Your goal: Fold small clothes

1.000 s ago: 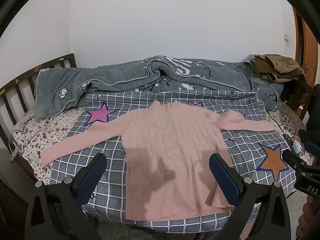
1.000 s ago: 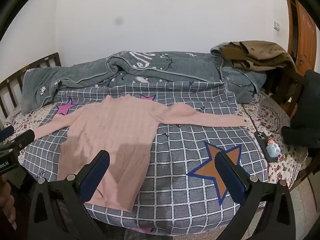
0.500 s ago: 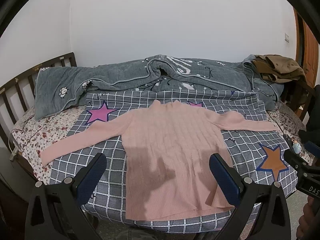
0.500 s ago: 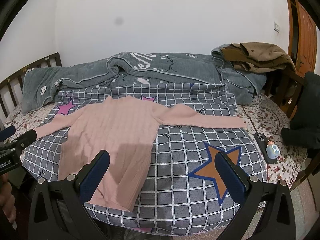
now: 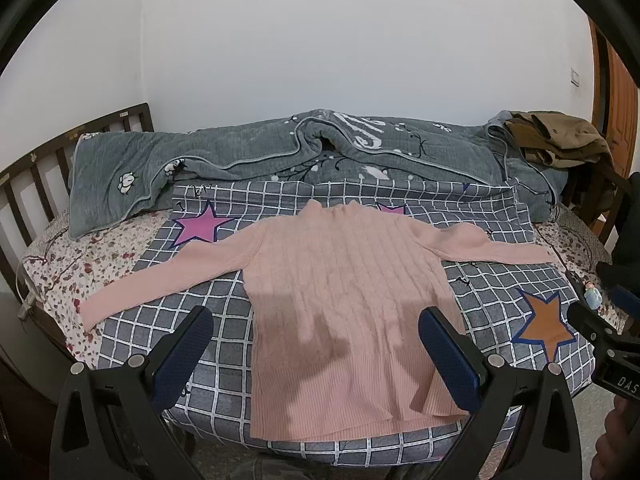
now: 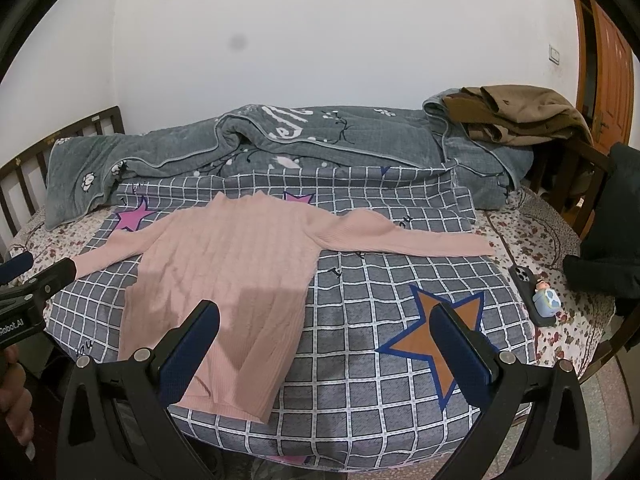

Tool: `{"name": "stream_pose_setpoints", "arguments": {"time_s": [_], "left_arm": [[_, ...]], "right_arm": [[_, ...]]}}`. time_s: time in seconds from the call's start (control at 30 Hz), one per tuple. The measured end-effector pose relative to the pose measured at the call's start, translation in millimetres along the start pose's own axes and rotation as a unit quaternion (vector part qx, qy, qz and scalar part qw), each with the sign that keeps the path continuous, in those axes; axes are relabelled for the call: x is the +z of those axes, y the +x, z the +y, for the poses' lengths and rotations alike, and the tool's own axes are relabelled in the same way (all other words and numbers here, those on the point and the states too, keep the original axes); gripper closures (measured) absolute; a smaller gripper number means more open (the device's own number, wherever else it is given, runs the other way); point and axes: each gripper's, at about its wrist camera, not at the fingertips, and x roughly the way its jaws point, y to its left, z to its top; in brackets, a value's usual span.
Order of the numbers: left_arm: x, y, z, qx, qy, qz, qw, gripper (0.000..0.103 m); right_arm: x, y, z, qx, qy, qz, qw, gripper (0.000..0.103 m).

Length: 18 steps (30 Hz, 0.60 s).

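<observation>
hovering off hem edge of pink sweater (image 5: 344,300), flat on checked blanket (image 6: 380,320), sleeves out sideways, neck far. left gripper (image 5: 316,344) wide open, empty, straddling hem. right gripper (image 6: 326,348) wide open, empty, off sweater's right side, probably nearer right sleeve.

Pink sweater (image 5: 344,300) on checked bedspread (image 5: 496,292)

— What does the left claw (image 5: 316,346) look like?
— Black angular plastic arms, silver screw heads, dark blue textured pads (image 5: 182,354).
— And the right claw (image 6: 326,346)?
— The same build; white lettering shows on each claw's black body in the other claw's view, with bare skin of a hand (image 6: 14,396) below.
</observation>
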Motion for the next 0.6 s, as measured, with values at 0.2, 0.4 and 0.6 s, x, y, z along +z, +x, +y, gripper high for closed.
{"name": "stream_pose_setpoints", "arguments": {"time_s": [0.2, 0.4, 0.6], "left_arm": [[-0.2, 0.0, 0.0, 0.0, -0.001, 0.001, 1.0, 0.0], [-3.6, 1.7, 3.7, 0.002, -0.004, 0.003, 1.0, 0.0], [-3.6, 0.7, 5.1, 0.003, -0.006, 0.001, 1.0, 0.0]], "right_arm": [[0.9, -2.2, 1.3, -0.001, -0.001, 0.0, 1.0, 0.0], [0.6, -3.5, 2.7, -0.001, -0.003, -0.001, 1.0, 0.0], [1.2, -3.5, 4.2, 0.0, -0.003, -0.001, 1.0, 0.0]]}}
